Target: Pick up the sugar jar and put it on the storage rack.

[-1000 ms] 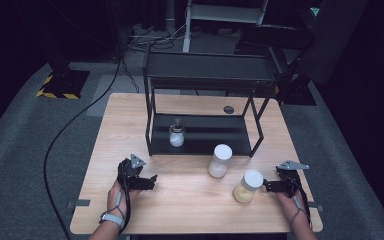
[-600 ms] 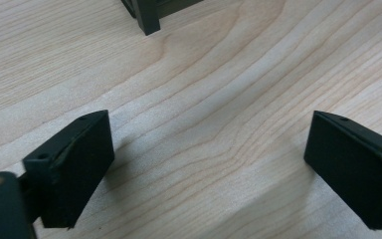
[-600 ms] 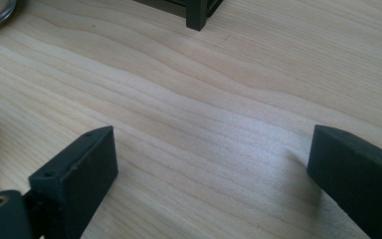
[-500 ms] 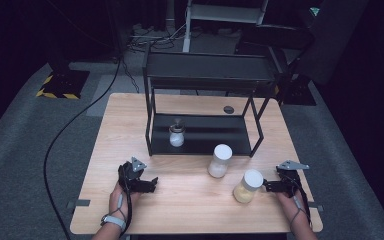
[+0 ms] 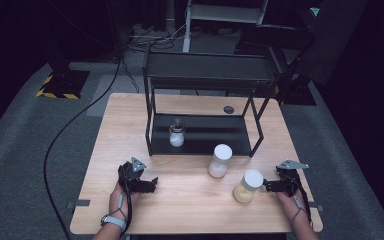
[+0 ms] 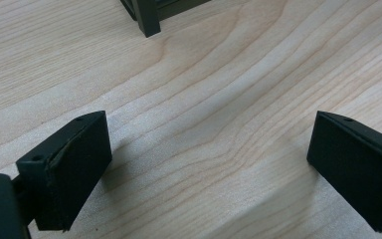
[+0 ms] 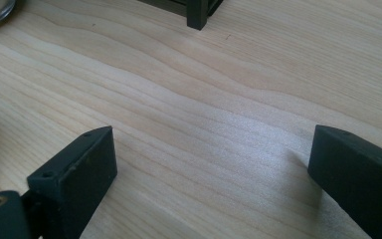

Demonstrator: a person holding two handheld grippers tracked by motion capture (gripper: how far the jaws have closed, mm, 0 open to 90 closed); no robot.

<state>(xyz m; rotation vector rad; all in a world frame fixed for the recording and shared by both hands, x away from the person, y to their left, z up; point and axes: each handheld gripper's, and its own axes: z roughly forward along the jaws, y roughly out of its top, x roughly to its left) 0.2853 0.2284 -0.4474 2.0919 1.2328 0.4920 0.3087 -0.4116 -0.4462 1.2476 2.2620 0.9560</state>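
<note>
Two jars bear no readable labels | yellow jar [image 5: 247,186] at 9 o'clock of right gripper [image 5: 269,186], jaws apart, empty | left gripper [image 5: 152,183] jaws just opened wide, empty | white jar [image 5: 219,161] at 11 o'clock of yellow jar

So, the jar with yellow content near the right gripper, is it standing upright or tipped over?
Upright. In the high view the yellow jar stands on its base on the table, white lid on top, just left of the right gripper.

Left gripper [image 5: 152,183]: black body, grey three-cornered plate on top, black cable looped along the forearm, white wristband [image 5: 111,221] behind it. Right gripper [image 5: 267,186]: same black build, grey plate, trailing cable. Each has two blocky black jaws, each block with a small screw hole.
</note>
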